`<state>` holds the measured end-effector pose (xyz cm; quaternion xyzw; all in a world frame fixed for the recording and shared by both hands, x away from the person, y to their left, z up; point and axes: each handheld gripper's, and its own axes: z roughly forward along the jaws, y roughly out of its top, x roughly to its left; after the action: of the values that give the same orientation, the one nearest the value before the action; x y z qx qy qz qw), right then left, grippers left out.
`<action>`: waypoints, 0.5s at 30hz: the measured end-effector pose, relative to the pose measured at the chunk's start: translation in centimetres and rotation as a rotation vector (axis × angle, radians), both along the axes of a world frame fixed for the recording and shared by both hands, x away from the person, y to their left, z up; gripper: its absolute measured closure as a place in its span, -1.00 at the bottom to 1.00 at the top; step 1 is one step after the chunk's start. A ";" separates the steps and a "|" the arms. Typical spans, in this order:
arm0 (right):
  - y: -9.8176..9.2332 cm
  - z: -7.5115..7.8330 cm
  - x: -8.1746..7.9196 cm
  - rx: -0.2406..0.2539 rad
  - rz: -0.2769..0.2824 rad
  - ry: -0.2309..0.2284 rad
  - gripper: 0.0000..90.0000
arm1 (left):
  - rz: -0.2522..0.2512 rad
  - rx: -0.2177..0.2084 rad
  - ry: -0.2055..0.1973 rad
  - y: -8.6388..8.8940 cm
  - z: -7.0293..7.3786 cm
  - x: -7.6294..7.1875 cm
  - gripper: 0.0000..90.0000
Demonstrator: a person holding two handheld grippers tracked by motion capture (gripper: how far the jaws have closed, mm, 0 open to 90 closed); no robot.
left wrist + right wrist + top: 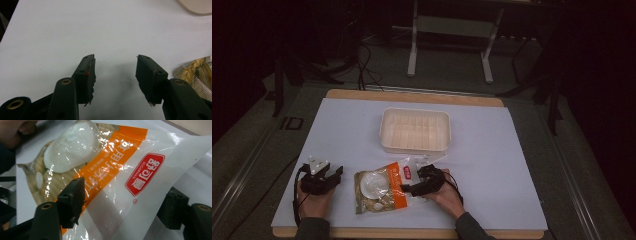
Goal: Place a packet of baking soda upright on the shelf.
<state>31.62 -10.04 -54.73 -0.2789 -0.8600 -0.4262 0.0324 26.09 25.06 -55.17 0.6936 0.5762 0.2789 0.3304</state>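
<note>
A food packet (379,187) with an orange band, a red label and a clear window lies flat on the white table near the front edge. My right gripper (412,181) is at the packet's right end, open. In the right gripper view its jaws straddle the packet (110,170): one jaw lies over the orange band, and the other is at the white edge (126,187). My left gripper (337,176) rests just left of the packet, open, with bare table between its jaws (115,62). A corner of the packet (197,72) shows at the right of that view.
A cream plastic tray (414,111) stands empty at the table's middle, behind the packet, and its corner (197,7) shows in the left gripper view. The white sheet (492,165) covers a wooden table. Beyond the far edge there are table legs and cables on the floor.
</note>
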 end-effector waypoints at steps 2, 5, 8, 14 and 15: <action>0.0 0.0 0.1 0.015 0.001 0.016 -0.29 | 0.001 0.000 -0.002 0.0 0.0 0.0 0.10; -0.2 0.0 0.1 0.046 0.006 0.037 -0.24 | 0.002 -0.001 -0.001 0.0 0.0 0.0 0.10; -0.2 -0.1 0.3 0.060 0.010 0.065 -0.18 | 0.000 0.000 -0.001 0.0 0.0 0.0 0.10; 0.3 -0.1 0.3 0.060 0.020 0.104 0.14 | 0.001 0.000 -0.002 0.0 0.0 0.0 0.10; 0.4 -0.1 0.3 0.060 0.018 0.108 0.20 | 0.001 0.000 -0.003 0.0 0.0 0.0 0.09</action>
<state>31.93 -9.63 -54.85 -0.2929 -0.8461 -0.4359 0.0909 26.07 25.06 -55.17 0.6928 0.5762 0.2800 0.3312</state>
